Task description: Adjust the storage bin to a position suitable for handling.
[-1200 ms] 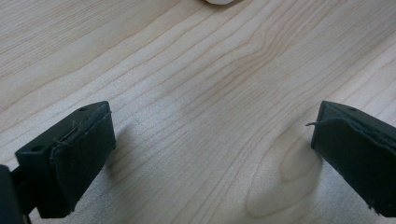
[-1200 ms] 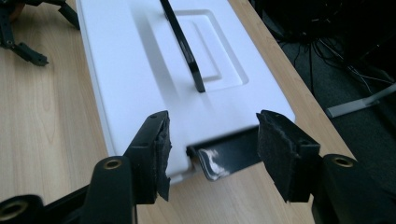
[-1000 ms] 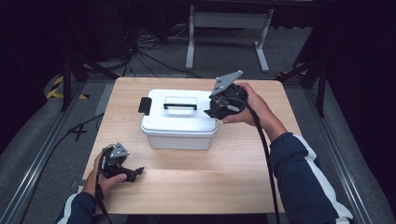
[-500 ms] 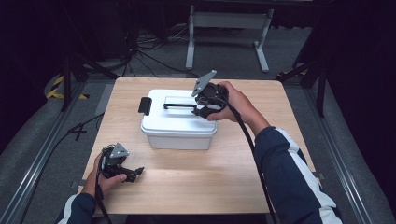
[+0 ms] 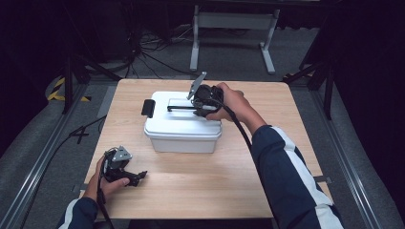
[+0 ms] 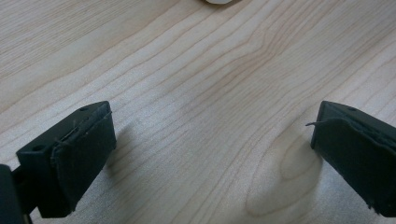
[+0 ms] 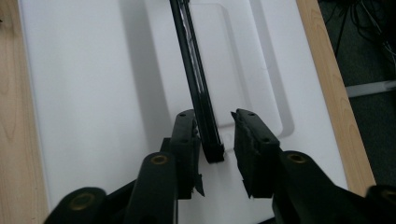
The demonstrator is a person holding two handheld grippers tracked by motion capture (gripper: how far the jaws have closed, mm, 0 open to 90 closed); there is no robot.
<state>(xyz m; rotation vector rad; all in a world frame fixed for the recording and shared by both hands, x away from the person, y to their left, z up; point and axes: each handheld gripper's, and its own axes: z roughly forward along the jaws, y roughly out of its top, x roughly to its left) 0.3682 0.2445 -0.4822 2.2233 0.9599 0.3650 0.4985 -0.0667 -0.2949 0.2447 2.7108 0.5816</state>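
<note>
A white lidded box (image 5: 181, 129) stands mid-table, with a thin black carry handle (image 5: 180, 109) lying along its lid. My right gripper (image 5: 203, 102) is over the lid at the handle's right end. In the right gripper view the handle (image 7: 194, 70) runs between the jaws of that gripper (image 7: 214, 126). The left jaw touches the handle and the right jaw stands a little off it, so the gripper is open. The left gripper (image 5: 136, 177) rests on the table near the front left corner. Its jaws are wide open over bare wood (image 6: 212, 140).
A black latch (image 5: 148, 108) sticks out from the box's left end. The wooden table (image 5: 286, 157) has bare room in front of and to the right of the box. Beyond the far edge are dark floor, cables and a metal stand (image 5: 229, 28).
The right gripper has moved left from beside the box's right end to over the lid, bringing its jaws around the handle. The left gripper has stayed put.
</note>
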